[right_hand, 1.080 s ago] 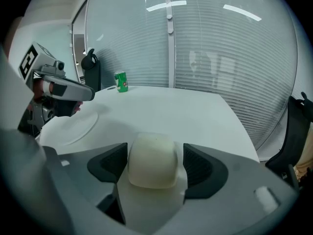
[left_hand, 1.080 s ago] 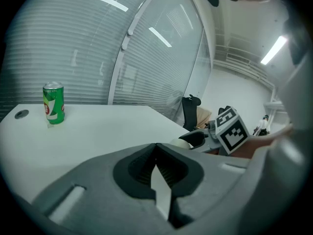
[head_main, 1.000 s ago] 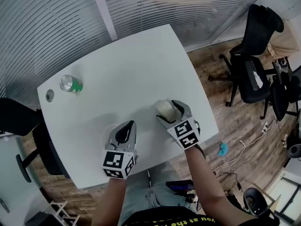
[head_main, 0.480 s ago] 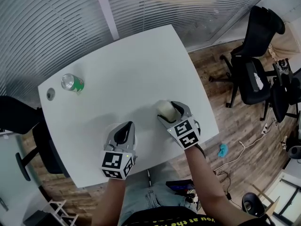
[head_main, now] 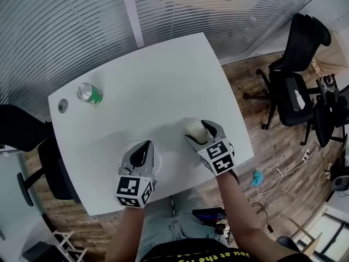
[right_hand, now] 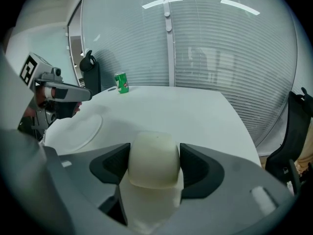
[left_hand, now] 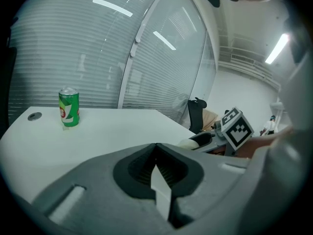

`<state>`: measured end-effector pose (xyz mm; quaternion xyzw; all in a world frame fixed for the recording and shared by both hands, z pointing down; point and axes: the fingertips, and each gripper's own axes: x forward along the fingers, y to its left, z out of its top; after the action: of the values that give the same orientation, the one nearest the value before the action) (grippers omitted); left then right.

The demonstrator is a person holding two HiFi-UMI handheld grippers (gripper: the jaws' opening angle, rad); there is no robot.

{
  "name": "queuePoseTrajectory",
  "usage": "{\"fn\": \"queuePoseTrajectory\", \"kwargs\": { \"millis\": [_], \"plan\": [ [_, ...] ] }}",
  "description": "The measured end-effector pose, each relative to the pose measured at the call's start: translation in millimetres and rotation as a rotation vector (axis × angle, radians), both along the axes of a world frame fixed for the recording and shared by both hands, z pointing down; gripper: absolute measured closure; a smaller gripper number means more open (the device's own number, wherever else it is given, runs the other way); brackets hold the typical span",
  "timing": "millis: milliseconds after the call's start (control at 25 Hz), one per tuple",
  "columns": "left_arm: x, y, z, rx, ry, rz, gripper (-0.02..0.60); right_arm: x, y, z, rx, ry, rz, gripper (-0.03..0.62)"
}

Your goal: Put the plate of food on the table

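**Item 1.** White round plate (right_hand: 73, 129). It lies flat on the white surface (head_main: 158, 81), near the front edge, and looks empty. My left hand-held gripper (head_main: 145, 147) is clamped on its thin rim.

**Item 2.** Cream-white rounded bun-like food (right_hand: 152, 155). It sits between the jaws of my right hand-held gripper (head_main: 198, 130). The jaws have just been closing and now press on both its sides. The food is just beside the plate, not on it.

**Item 3.** Green drinks can (head_main: 90, 93). It stands upright, well apart at the far side, and is no obstacle.

**Handling note (my judgement).**
- The step in hand is getting the food onto the plate.
- Grip lightly, since the piece looks soft and may dent.
- Pin the rim with the left so the plate cannot slide.
- Lower the food over the plate's middle and release only once it rests.
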<state>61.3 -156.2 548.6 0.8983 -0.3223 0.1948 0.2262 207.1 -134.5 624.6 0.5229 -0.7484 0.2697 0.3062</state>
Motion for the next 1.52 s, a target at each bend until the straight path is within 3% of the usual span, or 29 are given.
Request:
{"fn": "queuePoseTrajectory", "kwargs": {
  "millis": [1520],
  "plan": [
    [-77.6, -7.3, -78.4, 0.135, 0.05, -0.177, 0.581, -75.7, 4.4, -91.7, 0.114, 0.02, -0.184, 0.267]
  ]
}}
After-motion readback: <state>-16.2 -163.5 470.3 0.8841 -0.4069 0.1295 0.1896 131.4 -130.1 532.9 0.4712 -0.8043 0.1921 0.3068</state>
